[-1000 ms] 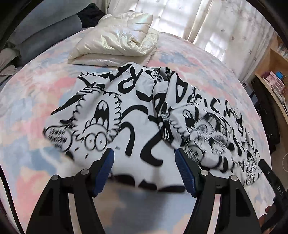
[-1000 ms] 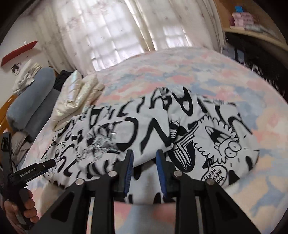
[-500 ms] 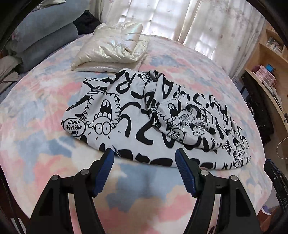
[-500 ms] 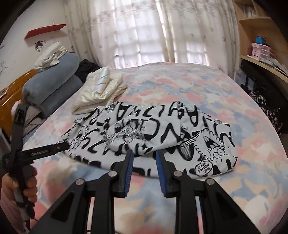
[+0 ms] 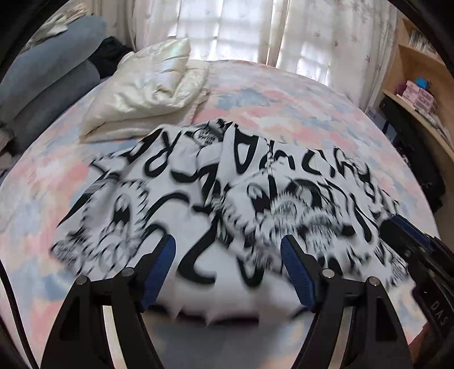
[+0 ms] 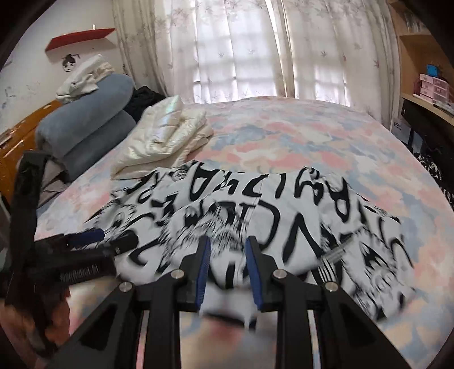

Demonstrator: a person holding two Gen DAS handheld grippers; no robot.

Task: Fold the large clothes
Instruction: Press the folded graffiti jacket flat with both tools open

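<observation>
White black-printed cotton garment [image 5: 215, 210], soft, limp, near bed's [image 5: 283, 99] front edge: take hem; left claw [image 5: 228, 266] opening, right claw [image 6: 228, 269] narrowly apart, both empty.

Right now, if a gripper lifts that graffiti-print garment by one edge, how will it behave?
Probably floppy: the graffiti-print garment lies in soft overlapping folds, so it would drape and likely unfold. Likely light, since it is thin cloth. It may drag across the bedspread rather than slide cleanly.

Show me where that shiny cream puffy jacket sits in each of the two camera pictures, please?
Left wrist view: the cream jacket lies folded at upper left, behind the black-and-white printed garment.
Right wrist view: the cream jacket lies left of centre, beside the blue rolled bedding.
Shared landmark: the curtained window at the far edge of the bed.
</observation>
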